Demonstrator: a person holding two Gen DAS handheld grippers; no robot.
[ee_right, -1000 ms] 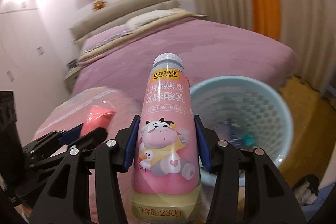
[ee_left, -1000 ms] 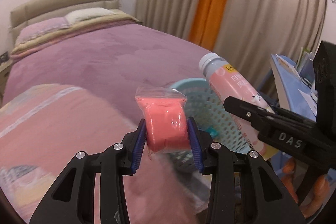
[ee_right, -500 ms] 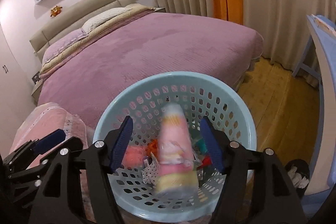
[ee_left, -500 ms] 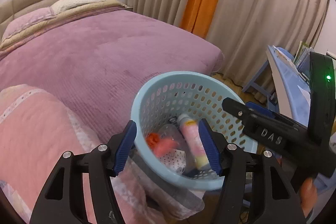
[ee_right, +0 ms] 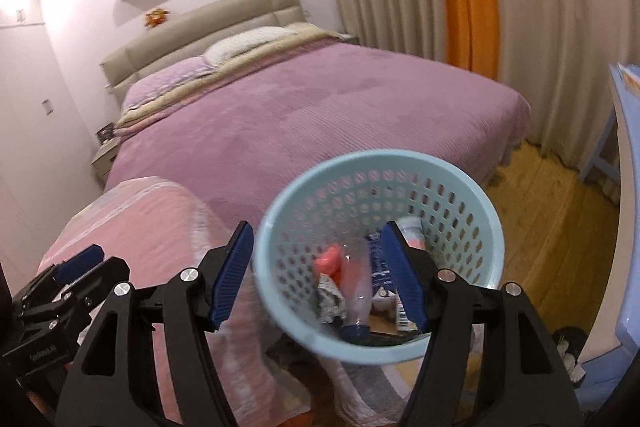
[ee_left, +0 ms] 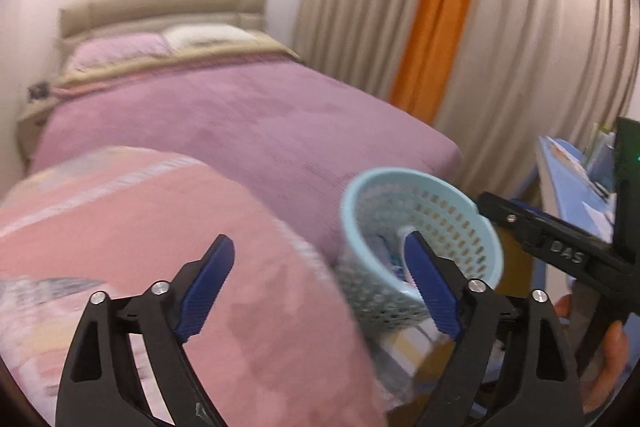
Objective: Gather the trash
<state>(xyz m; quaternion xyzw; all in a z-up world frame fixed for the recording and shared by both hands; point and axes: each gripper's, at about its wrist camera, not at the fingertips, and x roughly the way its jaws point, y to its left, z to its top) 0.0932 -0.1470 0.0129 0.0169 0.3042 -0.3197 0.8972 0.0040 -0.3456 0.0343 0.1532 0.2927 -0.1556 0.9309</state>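
Left tongs and right tongs now spread, empty; pouch and bottle inside basket at 3 o'clock.

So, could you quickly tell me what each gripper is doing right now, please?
Left gripper: open, holding nothing.
Right gripper: open, holding nothing, above the basket.

Open top of pale blue perforated plastic basket unobstructed; pink folded quilt crowds its left, blue table on right.
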